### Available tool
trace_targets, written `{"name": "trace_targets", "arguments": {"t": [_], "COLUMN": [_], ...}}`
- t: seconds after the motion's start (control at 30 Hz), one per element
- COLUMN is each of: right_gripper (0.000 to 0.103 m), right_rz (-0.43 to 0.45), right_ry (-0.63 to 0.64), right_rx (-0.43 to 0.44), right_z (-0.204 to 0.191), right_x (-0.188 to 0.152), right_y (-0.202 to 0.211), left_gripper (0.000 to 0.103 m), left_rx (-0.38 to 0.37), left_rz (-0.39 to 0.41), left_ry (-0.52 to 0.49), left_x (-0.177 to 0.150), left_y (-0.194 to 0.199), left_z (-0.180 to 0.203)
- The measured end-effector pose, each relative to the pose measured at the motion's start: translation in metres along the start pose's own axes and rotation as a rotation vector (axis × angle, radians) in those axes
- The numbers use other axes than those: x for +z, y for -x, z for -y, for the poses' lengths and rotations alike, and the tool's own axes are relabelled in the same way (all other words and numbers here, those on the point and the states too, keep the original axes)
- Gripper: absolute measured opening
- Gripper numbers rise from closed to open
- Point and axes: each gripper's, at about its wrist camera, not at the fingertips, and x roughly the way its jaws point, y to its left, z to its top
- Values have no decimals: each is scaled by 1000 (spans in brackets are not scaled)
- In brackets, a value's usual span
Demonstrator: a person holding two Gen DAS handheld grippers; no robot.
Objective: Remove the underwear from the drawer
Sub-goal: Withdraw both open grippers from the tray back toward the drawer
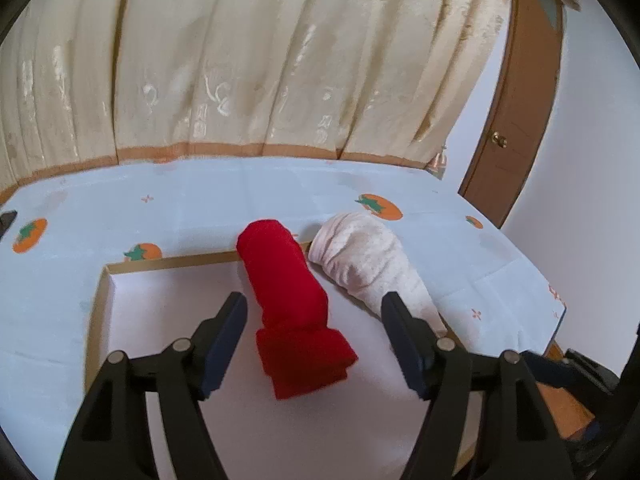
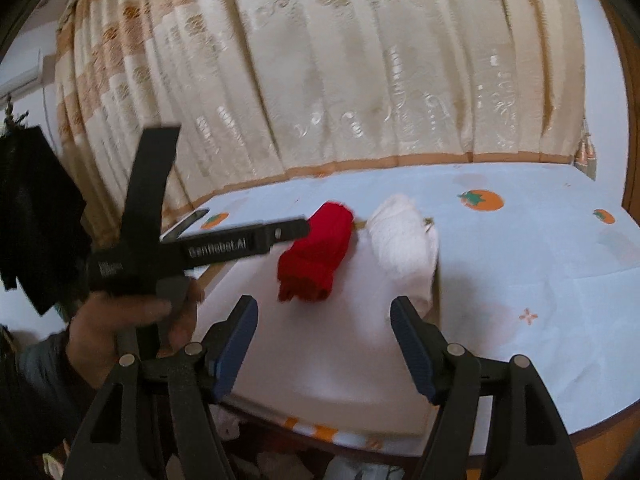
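Note:
A shallow drawer (image 1: 98, 300) with a tan rim and a white floor lies on the table. In it a rolled red underwear (image 1: 288, 280) leans its far end on the back rim. A rolled white underwear (image 1: 360, 256) rests beside it on the right, over the rim. My left gripper (image 1: 314, 304) is open and straddles the near end of the red roll, with gaps on both sides. In the right wrist view the red roll (image 2: 316, 252) and white roll (image 2: 404, 240) lie ahead. My right gripper (image 2: 325, 306) is open over the drawer floor (image 2: 320, 360) with nothing between its fingers.
A person's hand (image 2: 120, 320) holds the left gripper's body at the left. The tablecloth (image 1: 200, 208) is pale blue with orange fruit prints. A cream curtain (image 1: 260, 80) hangs behind, a brown door (image 1: 516, 128) stands at the right. A phone (image 2: 188, 220) lies at the far left.

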Motion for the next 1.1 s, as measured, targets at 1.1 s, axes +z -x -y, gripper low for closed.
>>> {"name": "trace_targets", "arguments": {"t": [1.1], "right_gripper": [71], "right_rz": [-236], "right_ry": [381], "right_rx": [120], "right_z": [-95], "right_x": [-111], "right_y": [15], "left_gripper": [71], "left_rx": [134], "left_rz": [-29], "left_ry": [-134], "left_x": [-156], "left_y": [131], "left_z": [-46]}}
